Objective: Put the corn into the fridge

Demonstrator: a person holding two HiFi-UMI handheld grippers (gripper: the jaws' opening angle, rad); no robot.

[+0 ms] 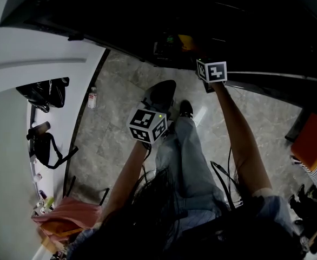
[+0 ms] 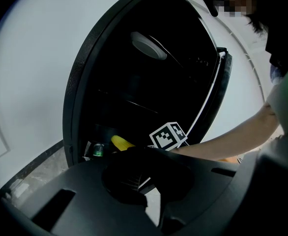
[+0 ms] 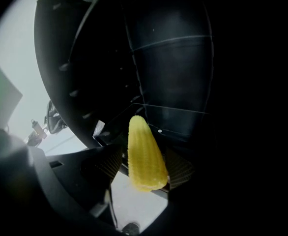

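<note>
Corn [image 3: 145, 156]: short yellow cob at the open mouth of the fridge [image 3: 173, 73], tip aimed into the dark cavity. Right gripper [image 3: 144, 166] is clamped on its thick end, one ribbed pad on each flank. Left gripper [image 2: 144, 181] is outside the fridge, low in front of it. Its jaws look drawn together with nothing between them.

Handling, judged: light, stiff, not easily crushed. Kernel rows are rounded and may be slick. With that taper, a hard pinch could squirt it forward. A hold across the thick end suits; one nearer mid-length would pivot less.

Edges and room: in the left gripper view the cob sits low in the fridge, near a green-capped bottle [image 2: 98, 150] at the lower front. A shelf edge [image 3: 173, 108] crosses the interior just beyond the tip. The space behind looks open but is too dark to be sure. The door [image 2: 223, 82] stands wide at the fridge's right edge, apart from the reaching arm. Set-down looks best below the shelf, away from the bottle.
</note>
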